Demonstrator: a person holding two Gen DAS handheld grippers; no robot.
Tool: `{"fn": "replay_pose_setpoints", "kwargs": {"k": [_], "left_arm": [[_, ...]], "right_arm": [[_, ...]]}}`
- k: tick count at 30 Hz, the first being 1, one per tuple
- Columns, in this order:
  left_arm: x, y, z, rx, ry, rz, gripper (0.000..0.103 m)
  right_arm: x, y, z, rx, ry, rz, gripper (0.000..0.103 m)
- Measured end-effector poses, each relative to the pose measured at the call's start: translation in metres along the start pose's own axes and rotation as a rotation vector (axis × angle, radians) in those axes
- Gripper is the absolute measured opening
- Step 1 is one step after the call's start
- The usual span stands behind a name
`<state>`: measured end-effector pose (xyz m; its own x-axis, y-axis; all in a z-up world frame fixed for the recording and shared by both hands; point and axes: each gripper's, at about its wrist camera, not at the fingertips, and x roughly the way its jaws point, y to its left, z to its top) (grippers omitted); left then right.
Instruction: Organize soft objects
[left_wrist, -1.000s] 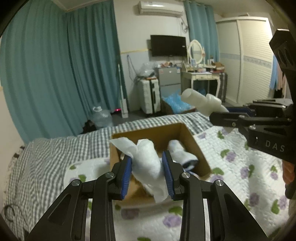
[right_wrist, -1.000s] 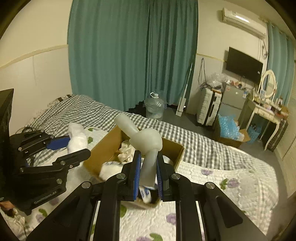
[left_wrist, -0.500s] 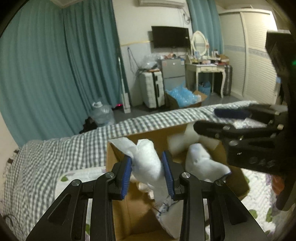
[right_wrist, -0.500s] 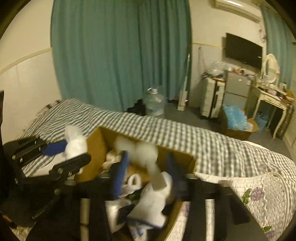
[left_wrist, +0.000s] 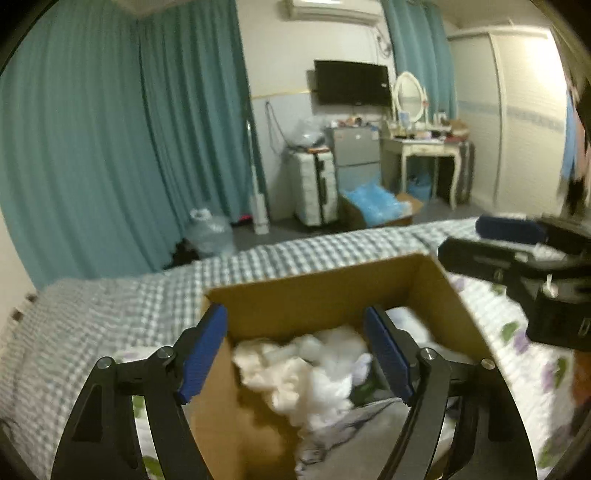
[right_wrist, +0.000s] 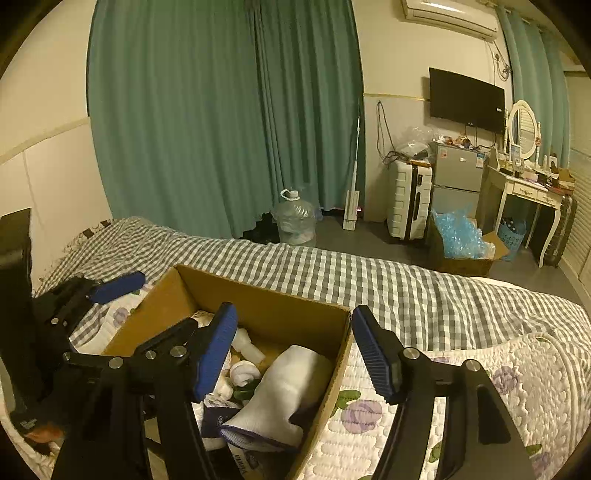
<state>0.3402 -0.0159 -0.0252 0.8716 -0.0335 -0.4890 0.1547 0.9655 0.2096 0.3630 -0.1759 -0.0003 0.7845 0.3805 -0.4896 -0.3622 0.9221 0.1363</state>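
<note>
- Soft objects: a pile of white rolled socks and cloth pieces (left_wrist: 314, 365) lies loose in the cardboard box (right_wrist: 266, 314). In the right wrist view a large white sock with a dark cuff (right_wrist: 280, 391) sits at the 5 o'clock side of the box interior, leaning on the near right wall; smaller white rolls (right_wrist: 243, 369) lie toward 9 o'clock of it.
- Handling, as a judgement: the items look light, limp and compressible. They should not slip from ribbed pads, but loose ends may drape or snag on the box rim. Take hold at the thickest rolled section, not at a trailing edge.
- Left tool (left_wrist: 295, 354): fingers spread wide, empty, positioned above the box opening with the pile between and below the blue pads (left_wrist: 388, 354).
- Right tool (right_wrist: 291, 350): fingers spread wide, empty, straddling the right wall of the box.
- Box location: it rests on the bed, partly on the floral quilt (right_wrist: 480, 387), with the checked cover (right_wrist: 369, 277) at 12 o'clock.
- Surroundings: teal curtains (right_wrist: 221, 110) hang beyond the bed.
</note>
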Motion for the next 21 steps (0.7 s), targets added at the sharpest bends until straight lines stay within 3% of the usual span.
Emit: {"fn": "replay_pose_setpoints", "kwargs": {"k": [2, 8, 13, 16, 21], "left_arm": [[-0.003, 0.006, 0.004, -0.052, 0.016, -0.043, 0.078], [-0.036, 0.016, 0.016, -0.081, -0.004, 0.011, 0.079], [-0.103, 0.019, 0.041, -0.069, -0.100, 0.015, 0.079], [-0.152, 0.022, 0.059, -0.075, -0.167, 0.032, 0.088], [-0.237, 0.017, 0.073, -0.078, -0.310, 0.024, 0.103]], "right_arm": [[-0.008, 0.003, 0.002, -0.003, -0.008, -0.014, 0.065], [-0.053, 0.006, 0.016, -0.001, -0.053, -0.063, 0.068], [-0.123, 0.022, 0.044, -0.003, -0.124, -0.117, 0.068], [-0.172, 0.036, 0.057, -0.007, -0.179, -0.150, 0.070], [-0.249, 0.069, 0.066, -0.052, -0.266, -0.164, 0.095]]}}
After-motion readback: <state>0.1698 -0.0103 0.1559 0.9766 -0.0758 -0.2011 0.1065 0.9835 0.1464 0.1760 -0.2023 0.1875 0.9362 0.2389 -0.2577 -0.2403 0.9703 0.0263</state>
